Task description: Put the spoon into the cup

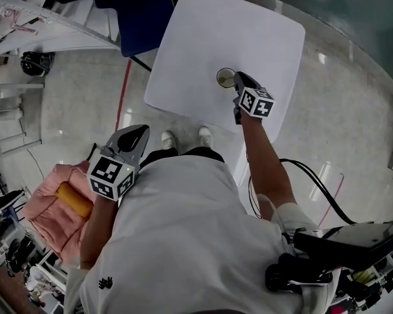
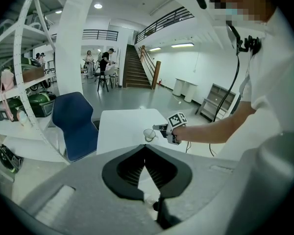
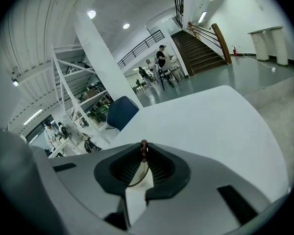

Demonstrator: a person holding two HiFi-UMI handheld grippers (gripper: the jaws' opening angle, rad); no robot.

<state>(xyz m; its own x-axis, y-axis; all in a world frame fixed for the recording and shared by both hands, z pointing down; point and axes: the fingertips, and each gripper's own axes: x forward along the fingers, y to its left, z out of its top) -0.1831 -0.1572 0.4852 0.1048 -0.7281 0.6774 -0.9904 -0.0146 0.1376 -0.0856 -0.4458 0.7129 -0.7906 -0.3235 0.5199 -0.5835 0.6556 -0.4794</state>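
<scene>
You hold the spoon (image 3: 144, 146) at the cup (image 1: 225, 77).
Your right gripper (image 1: 238, 78) pinches it narrowly, just right of the cup on the table (image 1: 203, 31); your left gripper (image 1: 142, 130), near left, is closed, empty.

- Cup (image 1: 225, 77): small, round, upright on the white table (image 1: 203, 38).
- Spoon (image 3: 144, 145): thin, brown-tipped, pinched in the jaws of the right gripper (image 3: 144, 152).

White desk (image 1: 203, 38), cup (image 1: 225, 77) on it, right tool (image 1: 239, 77) tip just beside cup, left tool (image 1: 141, 132) off the desk, blue chair (image 1: 134, 12) beyond.
</scene>
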